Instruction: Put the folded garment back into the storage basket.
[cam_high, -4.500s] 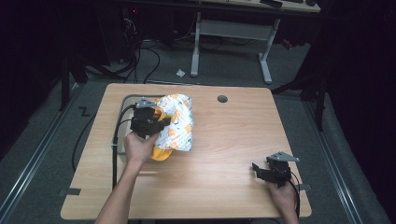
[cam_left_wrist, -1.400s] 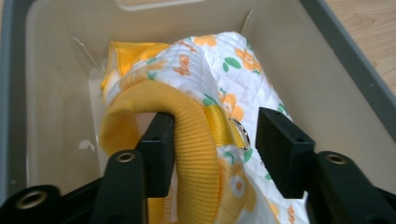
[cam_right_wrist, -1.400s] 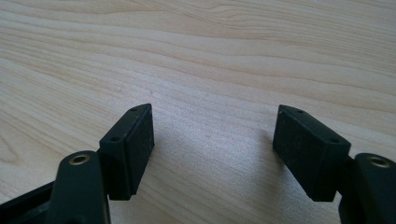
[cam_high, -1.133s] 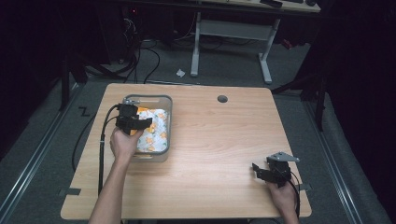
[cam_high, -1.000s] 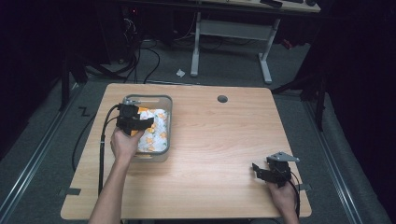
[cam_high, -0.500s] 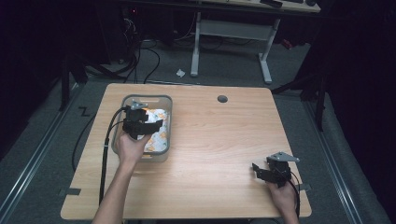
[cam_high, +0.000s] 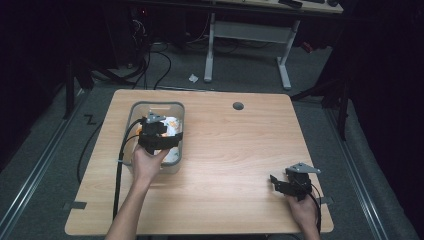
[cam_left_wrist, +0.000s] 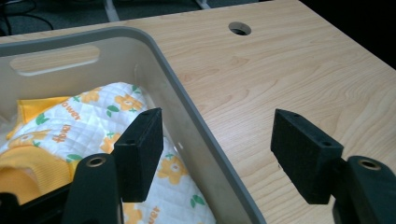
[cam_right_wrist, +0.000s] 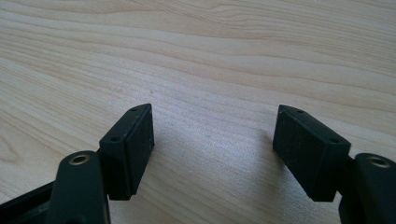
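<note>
In the high view the left gripper (cam_high: 159, 134) hangs over the grey bin (cam_high: 134, 111), which sits at about nine o'clock on the wooden table (cam_high: 235, 150). The patterned cloth (cam_high: 171, 124) lies inside the bin, mostly hidden under the gripper and the left hand (cam_high: 146, 162) from that angle.

The left gripper view gives what the high view cannot: the left gripper (cam_left_wrist: 217, 140) has its jaws spread wide and holds nothing. One jaw hangs over the cloth (cam_left_wrist: 88, 121), the other over bare table (cam_left_wrist: 261, 70), so the gripper straddles the bin's wall (cam_left_wrist: 187, 116). The cloth is quilted white with orange flowers and green leaves, with a plain yellow-orange part at nine o'clock of that view. Whether the jaw touches the cloth cannot be told. A slot handle (cam_left_wrist: 53, 58) is cut in the bin's far wall, and a round hole (cam_left_wrist: 239, 29) in the tabletop shows at one o'clock.

The right gripper (cam_high: 285, 184) rests at about five o'clock on the table in the high view, well apart from the bin, held by the right hand (cam_high: 302, 210). The right gripper view shows the right gripper (cam_right_wrist: 212, 140) with jaws spread and empty, just above bare wood (cam_right_wrist: 210, 56).
</note>
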